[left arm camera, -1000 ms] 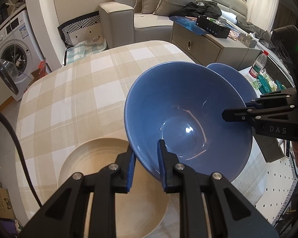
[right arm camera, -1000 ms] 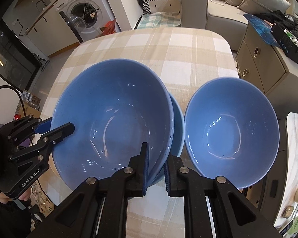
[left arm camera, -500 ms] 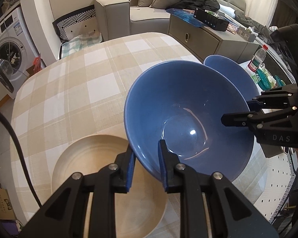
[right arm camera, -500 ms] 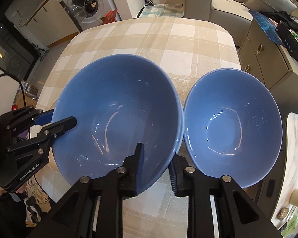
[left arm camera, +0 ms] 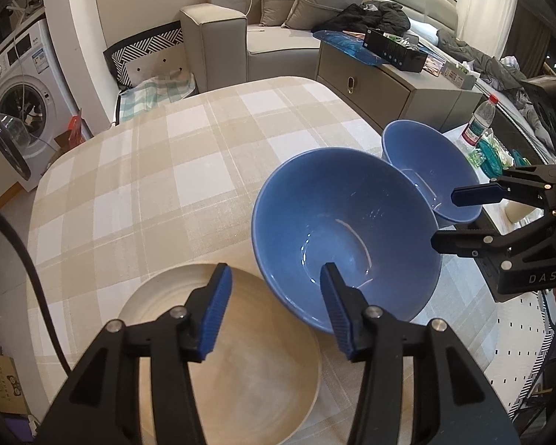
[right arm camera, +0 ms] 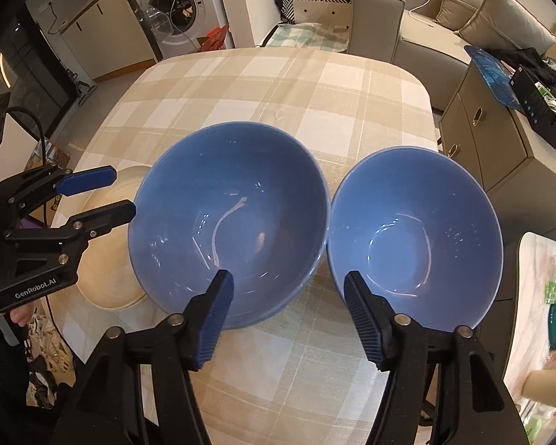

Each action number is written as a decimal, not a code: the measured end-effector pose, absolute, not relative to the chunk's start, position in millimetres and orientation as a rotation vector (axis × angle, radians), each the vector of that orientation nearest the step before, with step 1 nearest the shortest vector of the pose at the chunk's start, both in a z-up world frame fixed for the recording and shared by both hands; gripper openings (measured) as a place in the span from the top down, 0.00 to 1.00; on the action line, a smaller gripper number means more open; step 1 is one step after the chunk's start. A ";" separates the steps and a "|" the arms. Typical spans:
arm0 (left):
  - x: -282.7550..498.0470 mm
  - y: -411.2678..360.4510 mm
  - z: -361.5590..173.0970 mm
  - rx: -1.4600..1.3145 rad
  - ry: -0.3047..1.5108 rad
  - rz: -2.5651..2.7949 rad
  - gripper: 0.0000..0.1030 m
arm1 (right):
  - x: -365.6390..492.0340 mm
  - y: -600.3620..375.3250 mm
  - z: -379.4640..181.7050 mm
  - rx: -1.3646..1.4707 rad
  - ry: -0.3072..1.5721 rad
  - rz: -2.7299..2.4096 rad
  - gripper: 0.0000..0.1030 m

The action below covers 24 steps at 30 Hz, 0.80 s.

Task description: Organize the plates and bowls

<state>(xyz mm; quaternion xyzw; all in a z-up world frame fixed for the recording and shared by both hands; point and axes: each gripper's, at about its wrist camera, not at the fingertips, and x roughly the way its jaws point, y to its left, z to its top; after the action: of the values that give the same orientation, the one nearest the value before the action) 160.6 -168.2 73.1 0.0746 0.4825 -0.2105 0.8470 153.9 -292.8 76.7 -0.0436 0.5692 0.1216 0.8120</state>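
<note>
Two blue bowls side by side on checked counter [right arm camera: 315, 85]: larger bowl [right arm camera: 228, 222] touching smaller bowl [right arm camera: 415, 239]; beige plate [left arm camera: 241, 352] beside larger; left gripper [left arm camera: 274, 307] and right gripper [right arm camera: 289, 315] both spread, holding nothing

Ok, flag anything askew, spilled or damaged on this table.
Nothing stands out. The large blue ceramic bowl and smaller blue bowl sit upright, empty and intact, rims nearly touching; the round beige plate lies flat on the checked tablecloth.

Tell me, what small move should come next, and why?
Probably close the right tool on the smaller blue ceramic bowl to nest it into the larger blue ceramic bowl: both tools are open, the bowls sit side by side, and the left tool holds nothing.
</note>
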 end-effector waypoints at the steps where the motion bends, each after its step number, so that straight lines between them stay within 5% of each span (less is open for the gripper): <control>1: 160.7 -168.4 73.7 0.161 1.012 -0.447 0.51 | 153.4 -294.6 78.6 -0.080 1.204 0.268 0.32; 9: 163.5 -174.1 79.0 0.155 1.003 -0.459 0.48 | 154.7 -301.0 82.7 -0.051 1.180 0.284 0.21; 15: 165.5 -180.6 83.4 0.146 0.981 -0.474 0.31 | 155.2 -310.8 86.3 -0.021 1.150 0.278 0.20; 20: 169.1 -186.4 92.3 0.112 0.940 -0.498 0.02 | 155.0 -326.2 91.4 0.014 1.123 0.259 0.13; 24: 174.9 -193.0 99.8 0.089 0.925 -0.519 0.00 | 154.7 -340.4 94.8 0.032 1.103 0.238 0.08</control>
<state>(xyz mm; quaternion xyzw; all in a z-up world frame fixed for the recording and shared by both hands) 174.9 -193.0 99.8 0.0423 0.4411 -0.2474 0.8617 154.7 -340.4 94.8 0.0153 0.5228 0.1130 0.8448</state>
